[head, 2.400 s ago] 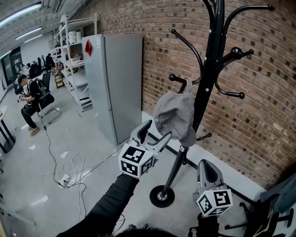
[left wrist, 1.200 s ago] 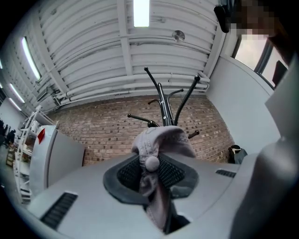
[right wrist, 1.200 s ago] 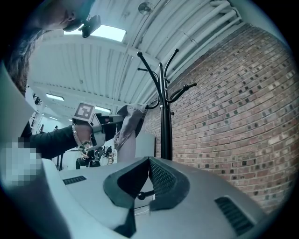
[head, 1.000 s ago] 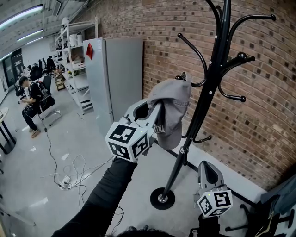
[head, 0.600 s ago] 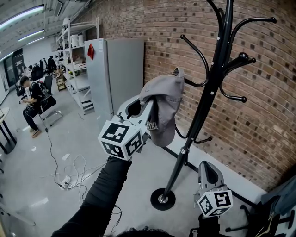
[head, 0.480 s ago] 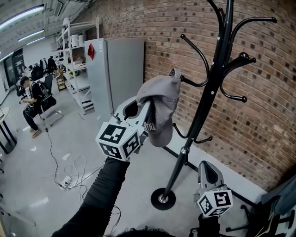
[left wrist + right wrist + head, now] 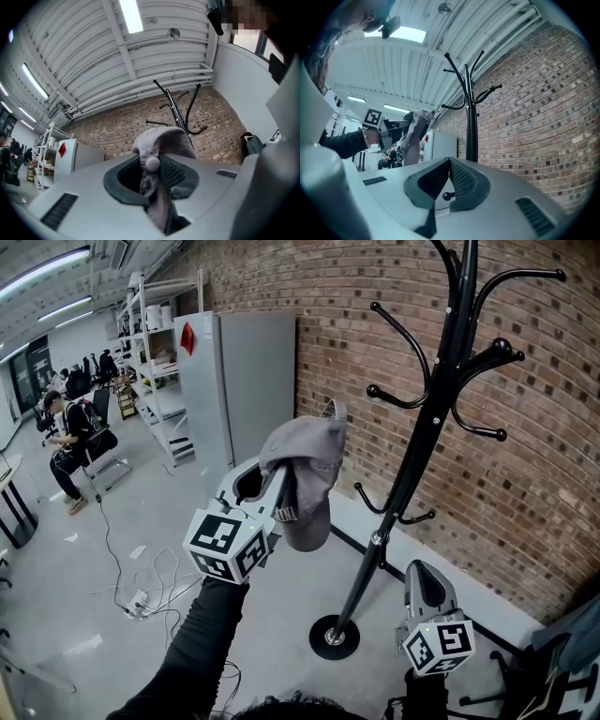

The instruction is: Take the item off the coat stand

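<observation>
A grey cap (image 7: 305, 460) hangs from my left gripper (image 7: 281, 488), which is shut on the cap's fabric and holds it in the air to the left of the black coat stand (image 7: 441, 418). The cap is apart from the stand's hooks. In the left gripper view the cap (image 7: 161, 140) is bunched between the jaws of the left gripper (image 7: 152, 180), with the coat stand (image 7: 176, 105) behind it. My right gripper (image 7: 419, 566) is low, near the stand's foot, shut and empty. The right gripper view shows the right gripper (image 7: 450, 161), the coat stand (image 7: 468, 117) and the cap (image 7: 412, 129) at the left.
A brick wall (image 7: 544, 474) runs behind the stand, whose round base (image 7: 335, 637) rests on the floor. A grey cabinet (image 7: 234, 381) and shelving (image 7: 155, 362) stand to the left. A seated person (image 7: 70, 442) is far left. Cables (image 7: 141, 587) lie on the floor.
My left gripper has lifted the cap off the hook and carried it leftward, away from the stand. The right gripper has stayed where it was.
</observation>
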Demonstrator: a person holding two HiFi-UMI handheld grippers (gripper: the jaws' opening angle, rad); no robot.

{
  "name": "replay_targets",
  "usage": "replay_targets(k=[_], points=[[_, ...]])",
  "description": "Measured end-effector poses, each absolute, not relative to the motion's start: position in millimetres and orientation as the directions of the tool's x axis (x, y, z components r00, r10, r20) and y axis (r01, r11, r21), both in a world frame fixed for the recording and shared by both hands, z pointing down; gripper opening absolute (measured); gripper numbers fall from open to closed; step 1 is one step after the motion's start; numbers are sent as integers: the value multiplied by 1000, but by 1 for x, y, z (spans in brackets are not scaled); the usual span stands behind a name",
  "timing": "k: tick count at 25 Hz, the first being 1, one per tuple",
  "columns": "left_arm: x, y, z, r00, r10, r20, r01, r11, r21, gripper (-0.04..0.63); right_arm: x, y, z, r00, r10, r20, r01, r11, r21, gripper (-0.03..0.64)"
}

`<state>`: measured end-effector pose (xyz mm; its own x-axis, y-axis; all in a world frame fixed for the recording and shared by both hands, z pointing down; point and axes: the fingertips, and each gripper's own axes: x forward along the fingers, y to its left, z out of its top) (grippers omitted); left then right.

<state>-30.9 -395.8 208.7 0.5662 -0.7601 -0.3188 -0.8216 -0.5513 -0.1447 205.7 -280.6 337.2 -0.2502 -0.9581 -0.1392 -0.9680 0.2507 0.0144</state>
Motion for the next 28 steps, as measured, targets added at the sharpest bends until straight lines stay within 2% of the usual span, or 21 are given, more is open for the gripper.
replay_targets(k=[28], points=[[-2,-354,357,561,-825,-65,-828,-559,-50,78,211,-285,352,-235,-970,-61,-971,233,49,9]])
